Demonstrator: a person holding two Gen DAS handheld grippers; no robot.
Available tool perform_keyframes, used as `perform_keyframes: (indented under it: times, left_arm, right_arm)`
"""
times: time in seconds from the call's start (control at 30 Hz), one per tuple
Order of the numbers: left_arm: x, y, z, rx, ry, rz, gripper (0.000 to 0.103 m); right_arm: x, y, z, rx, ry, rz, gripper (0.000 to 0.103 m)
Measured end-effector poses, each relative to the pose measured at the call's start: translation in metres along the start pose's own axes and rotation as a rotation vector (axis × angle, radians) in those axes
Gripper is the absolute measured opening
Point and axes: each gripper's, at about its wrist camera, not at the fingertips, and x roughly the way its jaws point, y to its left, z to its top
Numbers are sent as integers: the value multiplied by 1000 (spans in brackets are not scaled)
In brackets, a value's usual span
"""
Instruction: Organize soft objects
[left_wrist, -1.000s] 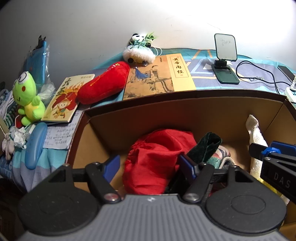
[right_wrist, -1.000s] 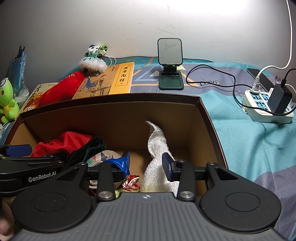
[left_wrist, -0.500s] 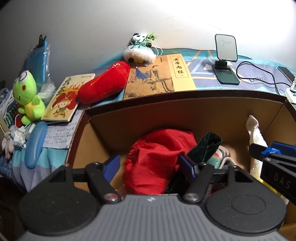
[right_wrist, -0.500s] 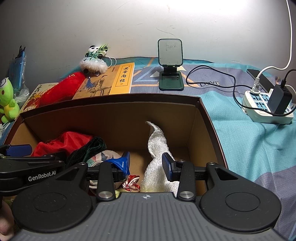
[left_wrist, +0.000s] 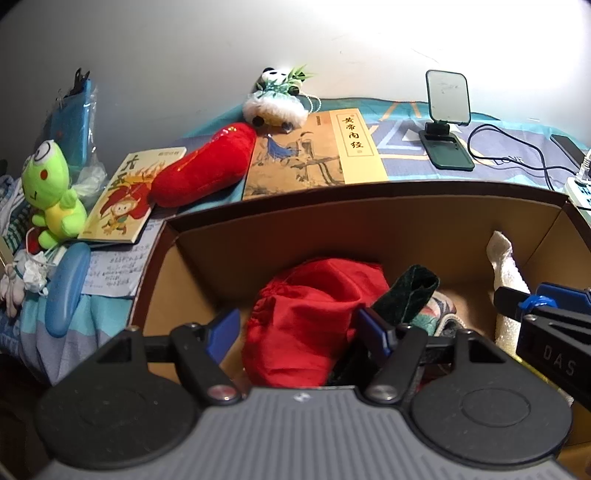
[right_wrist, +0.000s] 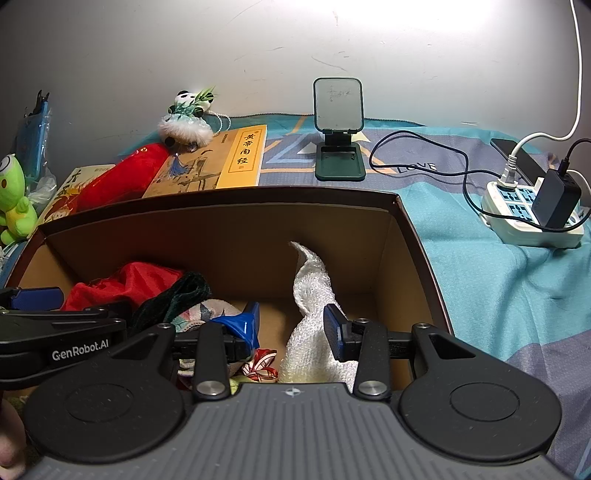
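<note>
A brown cardboard box (left_wrist: 207, 266) (right_wrist: 406, 236) holds a red cloth bag (left_wrist: 314, 317) (right_wrist: 122, 284), a dark green cloth (left_wrist: 406, 295) (right_wrist: 173, 295), a patterned cloth (right_wrist: 210, 310) and a white towel (left_wrist: 506, 266) (right_wrist: 314, 295). My left gripper (left_wrist: 299, 332) is open over the red bag. My right gripper (right_wrist: 291, 326) is open just in front of the white towel. Outside the box lie a red plush (left_wrist: 203, 170) (right_wrist: 118, 177), a green frog plush (left_wrist: 51, 192) (right_wrist: 13, 199) and a panda plush (left_wrist: 277, 99) (right_wrist: 188, 118).
Two books (left_wrist: 317, 147) (left_wrist: 125, 195) lie behind the box. A phone stand (right_wrist: 338, 133), a black cable (right_wrist: 424, 158) and a power strip (right_wrist: 532, 214) are on the teal cover to the right. A blue case (left_wrist: 66, 288) lies at the left.
</note>
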Motion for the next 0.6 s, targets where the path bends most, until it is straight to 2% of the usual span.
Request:
perform_keyframes:
  times: [0.6]
  left_arm:
    - [-3, 4, 0, -13, -28, -36, 67]
  right_arm:
    - [0, 0, -1, -3, -4, -4, 21]
